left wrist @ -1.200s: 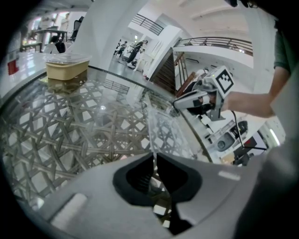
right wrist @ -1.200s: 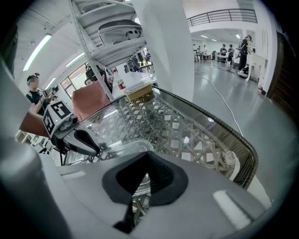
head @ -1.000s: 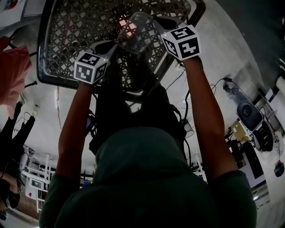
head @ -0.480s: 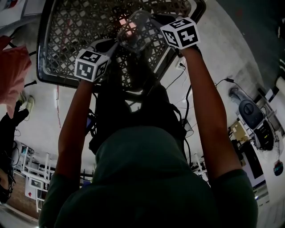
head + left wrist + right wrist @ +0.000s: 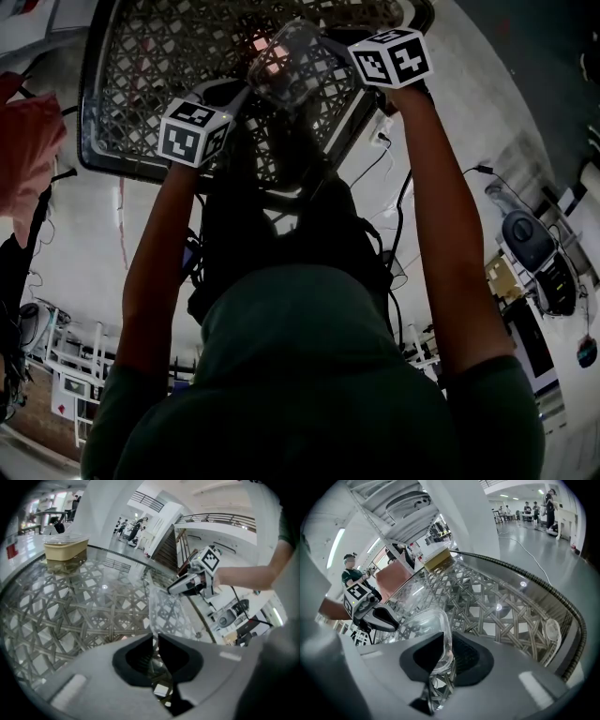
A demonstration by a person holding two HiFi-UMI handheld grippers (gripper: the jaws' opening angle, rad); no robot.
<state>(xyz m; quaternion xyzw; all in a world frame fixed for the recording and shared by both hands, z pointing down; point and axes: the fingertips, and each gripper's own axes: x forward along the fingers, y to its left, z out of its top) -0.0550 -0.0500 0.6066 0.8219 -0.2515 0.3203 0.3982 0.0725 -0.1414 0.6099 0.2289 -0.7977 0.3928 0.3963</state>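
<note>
Clear, thin-walled plastic container [image 5: 292, 64] hangs above the glass-topped woven surface [image 5: 141, 56], its opposite rims pinched by the left tool [image 5: 155, 641] and right tool [image 5: 446, 651]. Probably light, flexible, slippery and easily crushed; gentle rim grips suit it.

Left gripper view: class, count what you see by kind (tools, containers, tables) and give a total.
Tools: 2, the left tool and the right tool, each shut on the clear container
Containers: 2, the clear container and the tan lidded container
Tables: 1, the glass table
Total: 5
</note>
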